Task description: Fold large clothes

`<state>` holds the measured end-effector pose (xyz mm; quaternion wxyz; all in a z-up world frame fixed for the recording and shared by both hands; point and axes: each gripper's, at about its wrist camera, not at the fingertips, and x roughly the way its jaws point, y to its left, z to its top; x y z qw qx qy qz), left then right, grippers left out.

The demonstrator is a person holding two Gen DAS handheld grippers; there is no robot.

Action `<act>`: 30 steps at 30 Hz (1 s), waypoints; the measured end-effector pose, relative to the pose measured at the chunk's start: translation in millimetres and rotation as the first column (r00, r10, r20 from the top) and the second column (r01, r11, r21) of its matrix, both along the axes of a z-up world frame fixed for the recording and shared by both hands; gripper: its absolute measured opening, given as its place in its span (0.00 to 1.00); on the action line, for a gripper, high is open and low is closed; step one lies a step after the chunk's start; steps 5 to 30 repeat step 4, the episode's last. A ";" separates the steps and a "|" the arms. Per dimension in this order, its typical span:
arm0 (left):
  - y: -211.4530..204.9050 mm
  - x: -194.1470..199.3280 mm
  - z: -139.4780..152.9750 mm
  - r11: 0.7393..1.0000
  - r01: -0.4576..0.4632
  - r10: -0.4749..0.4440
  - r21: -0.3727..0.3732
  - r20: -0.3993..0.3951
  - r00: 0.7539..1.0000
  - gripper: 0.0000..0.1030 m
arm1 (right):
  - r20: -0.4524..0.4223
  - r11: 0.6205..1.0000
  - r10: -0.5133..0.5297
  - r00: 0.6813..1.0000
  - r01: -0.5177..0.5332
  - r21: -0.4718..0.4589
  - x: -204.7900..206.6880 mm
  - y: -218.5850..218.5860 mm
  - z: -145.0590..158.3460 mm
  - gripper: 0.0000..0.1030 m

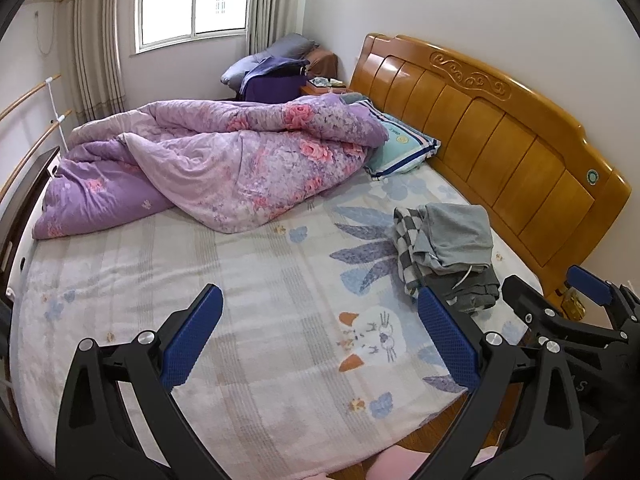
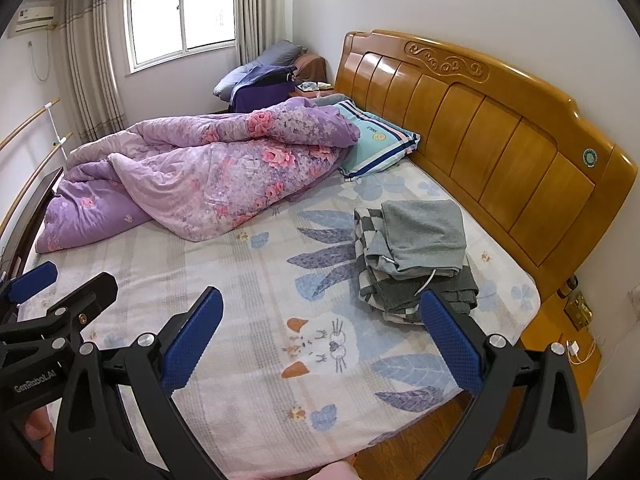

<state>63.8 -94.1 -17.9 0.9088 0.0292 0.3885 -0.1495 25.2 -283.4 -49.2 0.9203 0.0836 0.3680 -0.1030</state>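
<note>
Clothes sat in a loose stack on the bed near the headboard, roughly folded or merely dropped, I couldn't tell; left tool and right tool hovered wide open, holding nothing.

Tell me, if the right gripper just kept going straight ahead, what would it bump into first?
Probably the pale flower-and-cat printed bed sheet: the open right gripper points down at bare sheet. The stack of grey and checked clothes lies off to its right; depth is uncertain.

left gripper and right gripper both spread wide, empty.
</note>
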 end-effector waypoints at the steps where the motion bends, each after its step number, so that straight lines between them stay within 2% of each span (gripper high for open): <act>1: -0.3 0.0 -0.4 1.000 0.002 -0.002 -0.002 -0.002 1.000 0.95 | -0.001 1.000 0.001 1.000 -0.001 0.000 1.0 -1.2 -0.8 0.93; 30: -1.1 1.2 -0.8 1.000 0.001 -0.001 0.001 -0.003 1.000 0.95 | -0.004 1.000 0.005 1.000 -0.005 0.000 3.7 -2.3 -1.3 0.93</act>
